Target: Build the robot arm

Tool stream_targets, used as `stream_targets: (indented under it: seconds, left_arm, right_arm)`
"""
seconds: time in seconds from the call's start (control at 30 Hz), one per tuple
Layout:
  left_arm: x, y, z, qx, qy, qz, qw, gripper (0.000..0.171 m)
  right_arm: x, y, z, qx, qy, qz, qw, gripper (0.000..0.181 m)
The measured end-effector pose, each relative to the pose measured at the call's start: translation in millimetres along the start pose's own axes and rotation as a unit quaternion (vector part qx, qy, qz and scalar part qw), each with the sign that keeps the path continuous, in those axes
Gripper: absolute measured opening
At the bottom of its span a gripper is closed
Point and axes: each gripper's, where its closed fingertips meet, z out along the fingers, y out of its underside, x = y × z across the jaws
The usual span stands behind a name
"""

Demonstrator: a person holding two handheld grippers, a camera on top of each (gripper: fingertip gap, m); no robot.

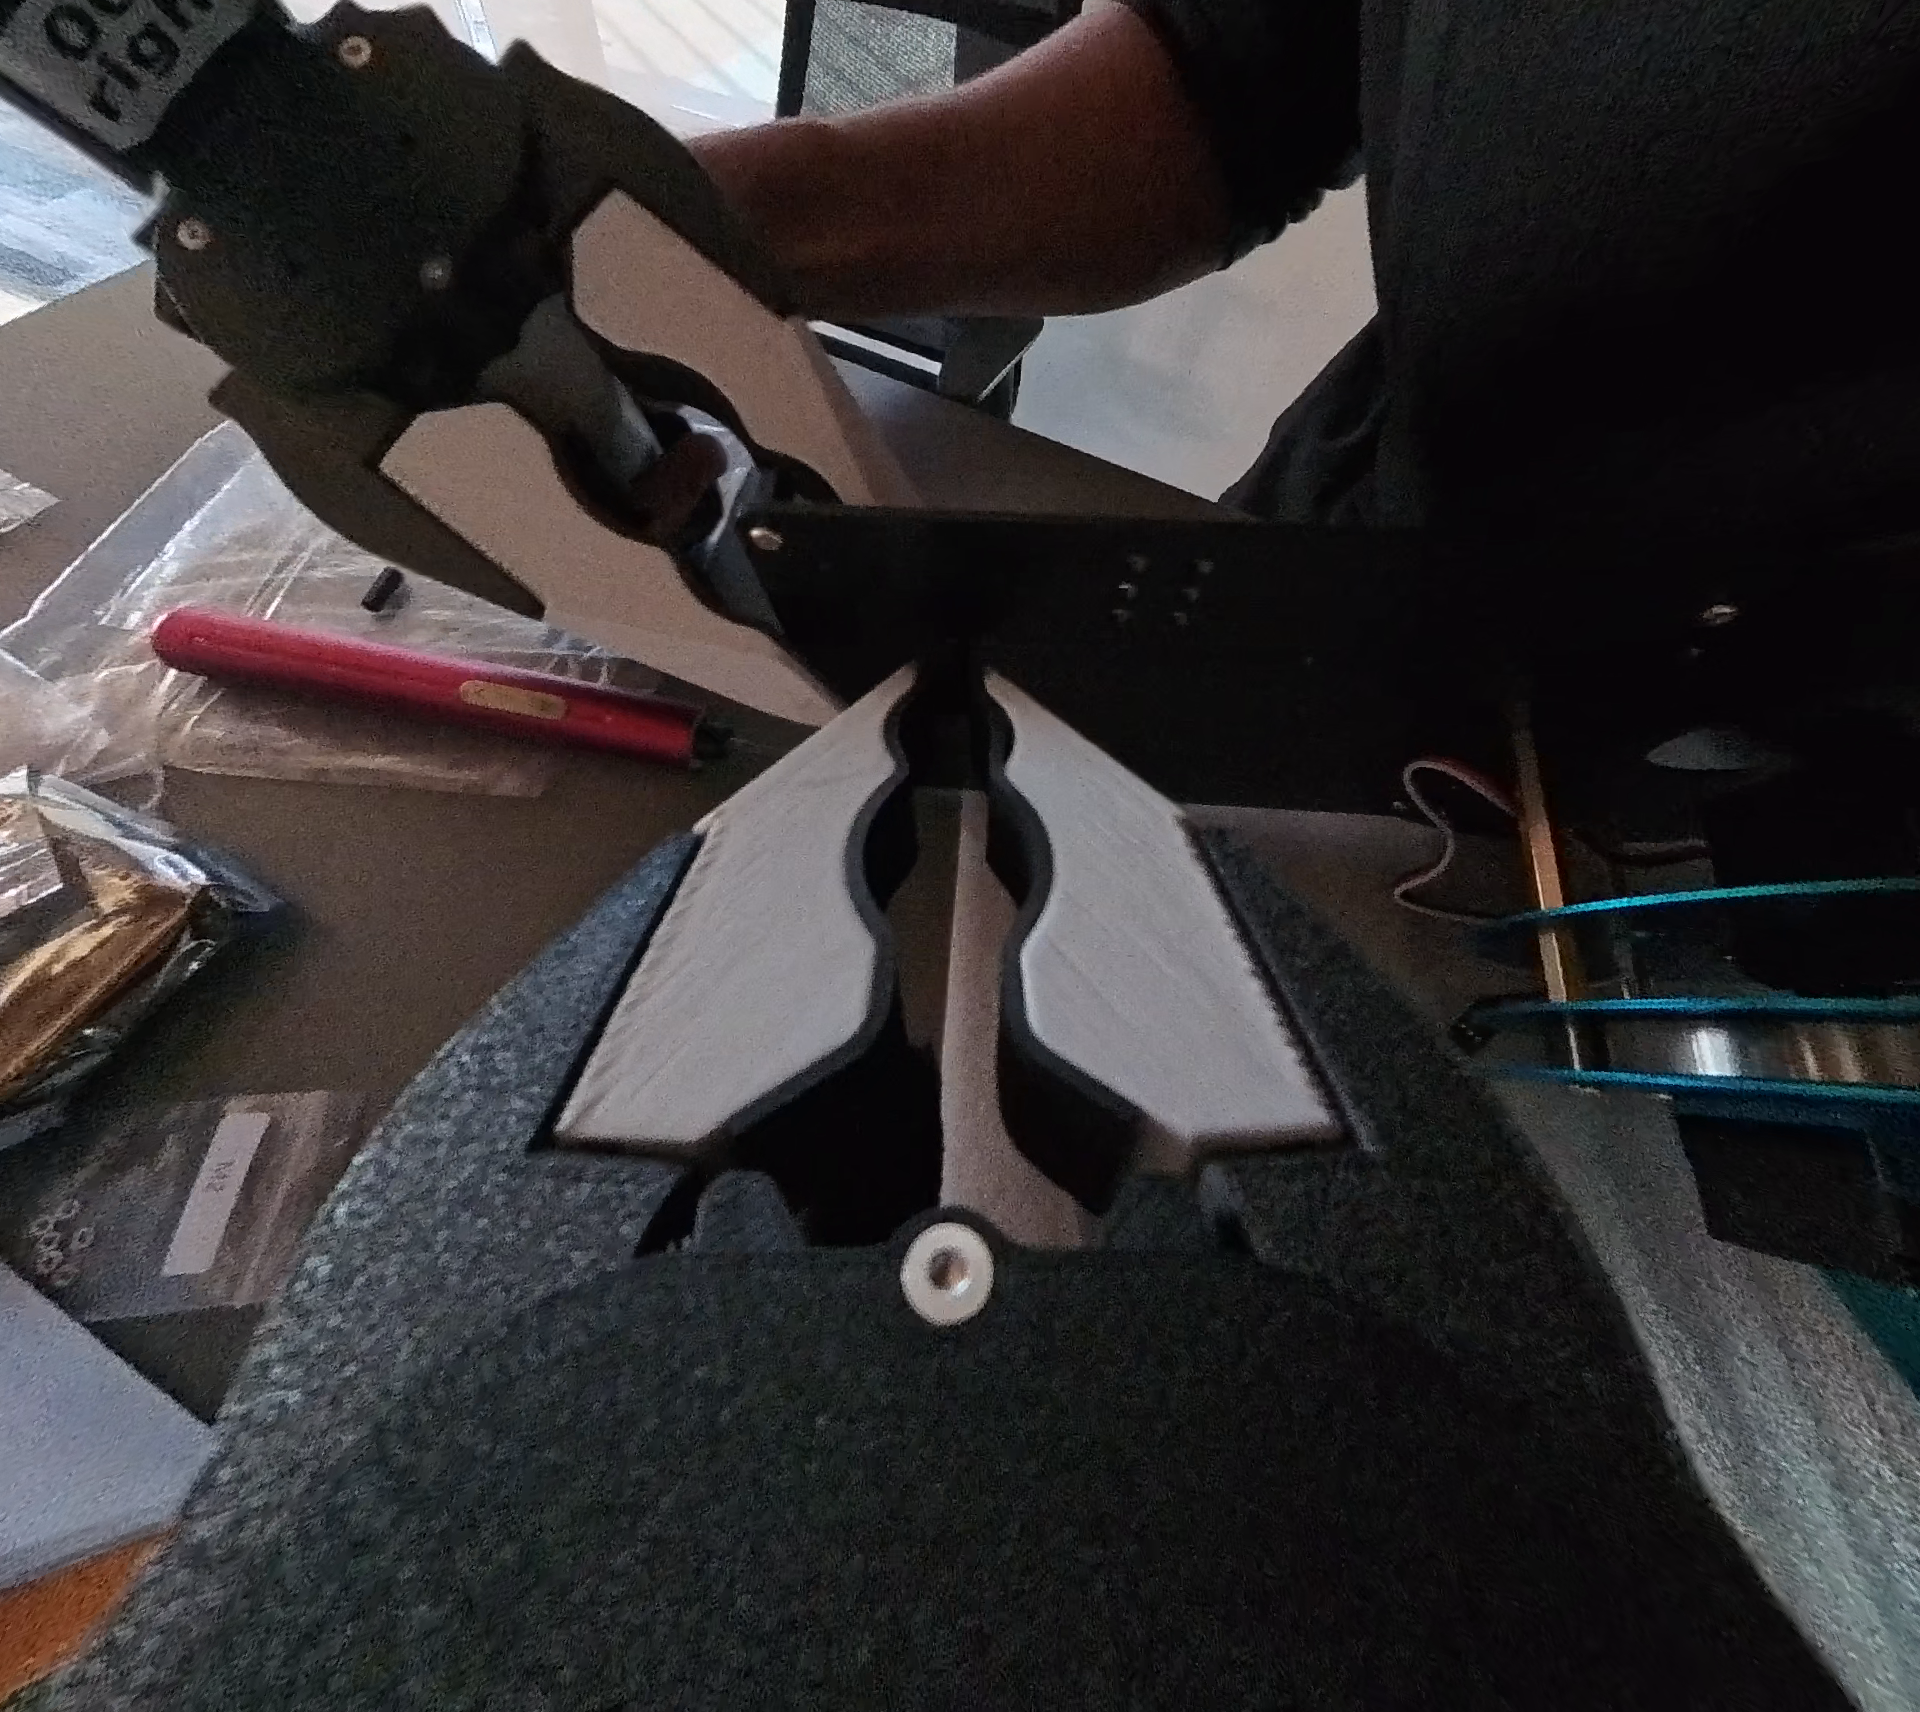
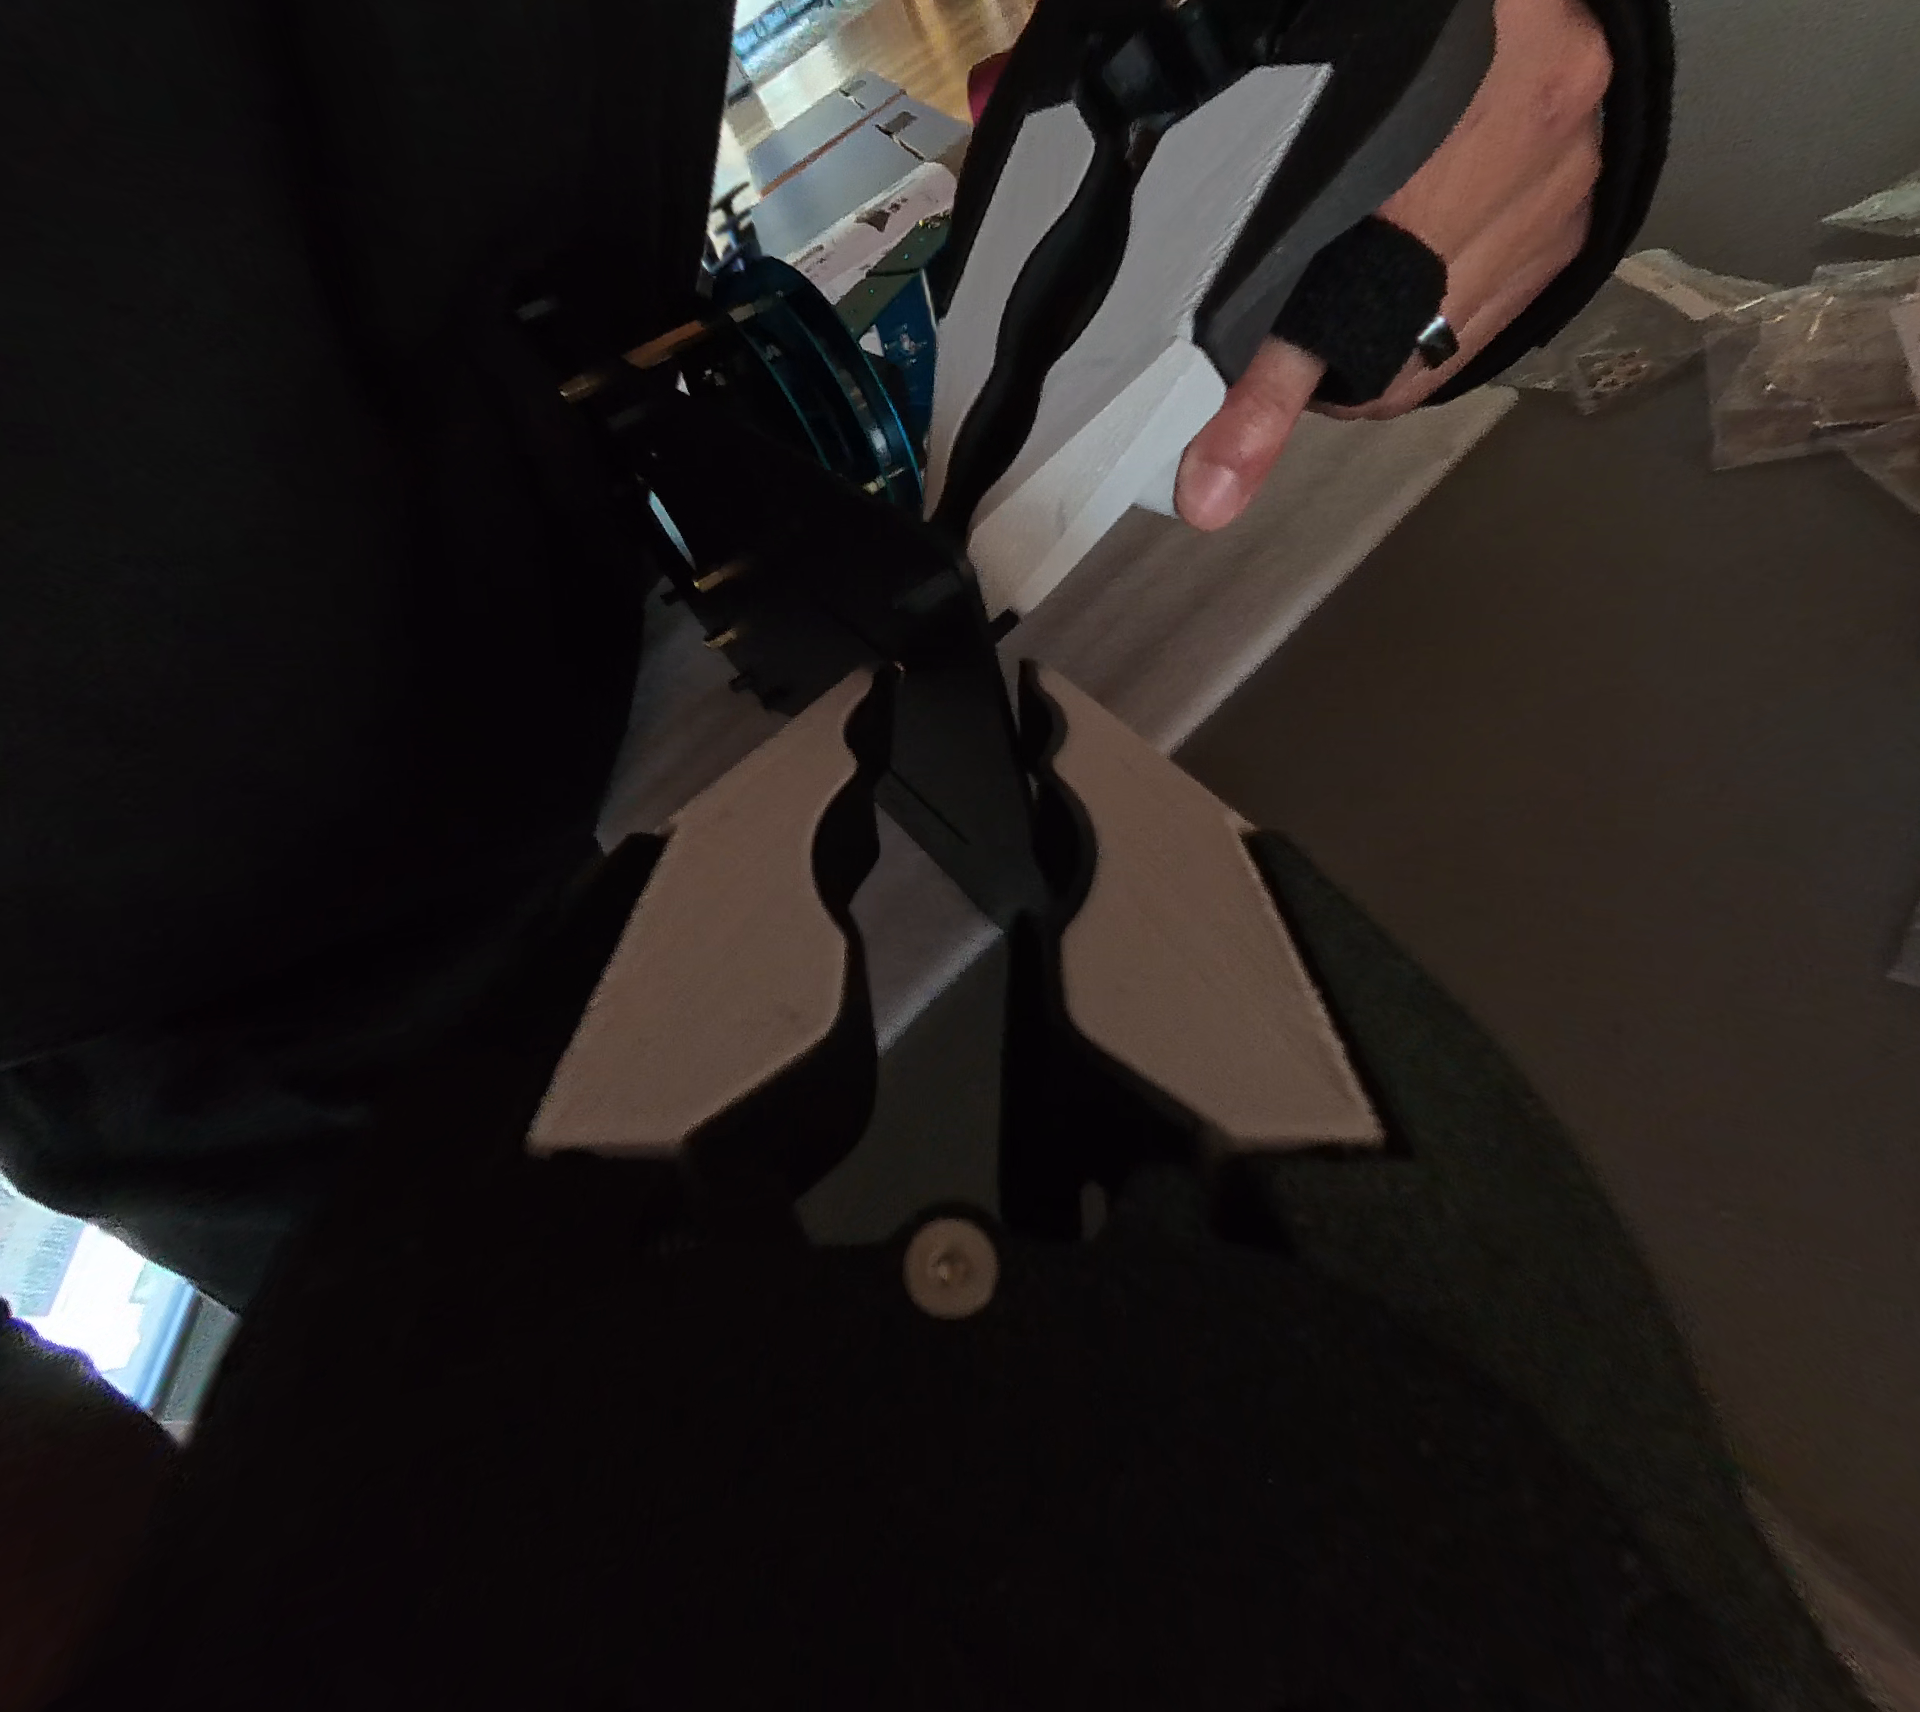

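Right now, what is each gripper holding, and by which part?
Left gripper pinches the lower edge of a black perforated plate. Right gripper grips a slim tool by its shaft, tip at the plate's corner.

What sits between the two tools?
A black plate: the left tool grips its edge, the right tool holds a driver at its corner. Left wrist view.

A dark brown table (image 1: 436, 841) fills the scene | on its far left, a red pen-shaped tool (image 1: 416, 686) lies over clear plastic bags (image 1: 208, 540) | nearer left, a gold foil packet (image 1: 94, 945) | nearest left corner, a small dark bag with a white label (image 1: 208, 1184).
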Motion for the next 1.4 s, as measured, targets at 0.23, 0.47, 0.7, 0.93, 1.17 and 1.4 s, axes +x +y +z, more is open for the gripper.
stream_targets:
  seconds: [0.23, 0.47, 0.7, 0.93, 1.17, 1.4]
  left_arm:
    - [0.6, -0.8, -1.5, -0.013, -0.009, -0.067, 0.998, 0.006]
    - [-19.2, -1.2, -19.9, 0.1, 0.118, -0.512, 0.845, 0.024]
    - [-0.2, -0.8, 0.9, 0.077, 0.157, -0.609, 0.774, 0.022]
    - [-0.3, -4.6, 3.4, 0.079, 0.154, -0.584, 0.793, 0.006]
    - [3.8, -1.6, 5.2, 0.026, 0.002, -0.118, 0.993, 0.005]
    - [-0.6, 2.2, 3.7, -0.037, -0.09, 0.181, 0.979, 0.005]
  right_arm:
    - [0.1, -0.2, 0.0, 0.005, -0.006, 0.007, 1.0, 0.021]
    - [0.1, 0.0, -0.2, 0.005, -0.007, 0.006, 1.0, 0.021]
    - [0.0, 0.3, -0.4, 0.003, -0.007, 0.003, 1.0, 0.021]
    - [-0.2, 0.7, -0.4, 0.002, -0.006, 0.002, 1.0, 0.021]
    - [-0.6, 1.4, -0.6, 0.001, -0.011, 0.004, 1.0, 0.02]
    - [0.1, 0.9, -0.5, 0.003, -0.006, 0.005, 1.0, 0.02]
